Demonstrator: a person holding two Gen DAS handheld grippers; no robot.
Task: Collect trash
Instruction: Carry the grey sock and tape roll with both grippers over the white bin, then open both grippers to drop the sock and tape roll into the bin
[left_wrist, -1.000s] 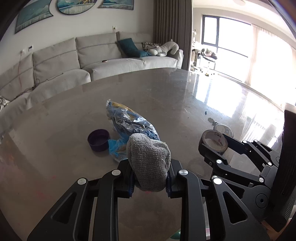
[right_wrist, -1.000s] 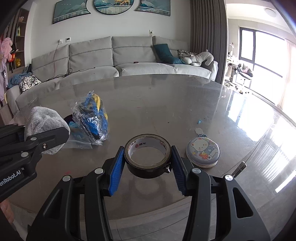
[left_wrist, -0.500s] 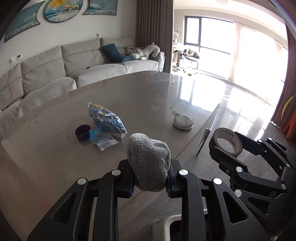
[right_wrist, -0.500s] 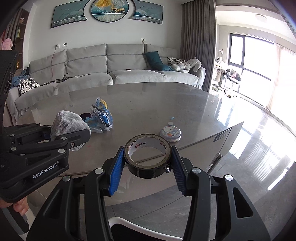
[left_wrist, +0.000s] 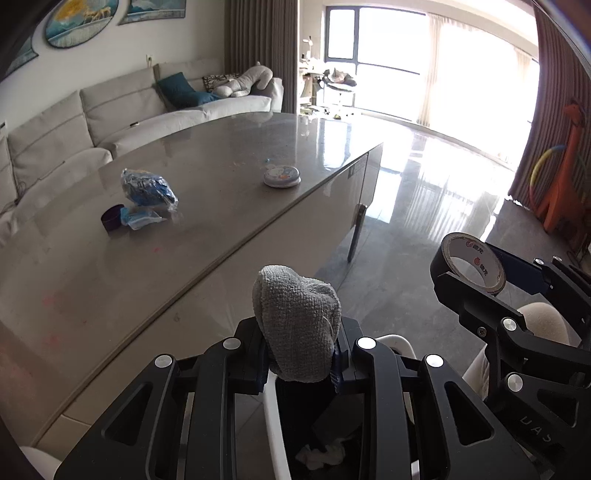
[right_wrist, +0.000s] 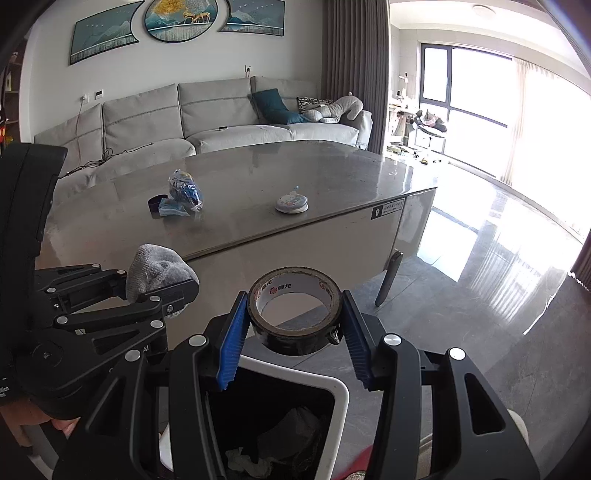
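My left gripper (left_wrist: 299, 360) is shut on a grey knitted cloth (left_wrist: 295, 325), which also shows in the right wrist view (right_wrist: 155, 271). My right gripper (right_wrist: 293, 330) is shut on a black roll of tape (right_wrist: 293, 308), seen too in the left wrist view (left_wrist: 471, 264). Both hang off the table, above a white-rimmed trash bin (right_wrist: 332, 387) with a black liner and crumpled paper inside (right_wrist: 258, 461). The bin also shows under the left gripper (left_wrist: 273, 413). On the table (right_wrist: 240, 221) lie a blue plastic bag (right_wrist: 184, 192), a small dark cup (right_wrist: 155, 203) and a round tin (right_wrist: 291, 204).
The grey table's front edge (left_wrist: 221, 258) and a slanted leg (right_wrist: 388, 280) stand beyond the bin. A grey sofa (right_wrist: 184, 118) runs behind the table. Shiny tiled floor (right_wrist: 480, 277) spreads to the right, toward bright windows. An orange toy with a hoop (left_wrist: 561, 184) stands at far right.
Both grippers have pulled back from the table and dropped lower, still holding the cloth and the tape. The trash bin has come into view directly beneath them.
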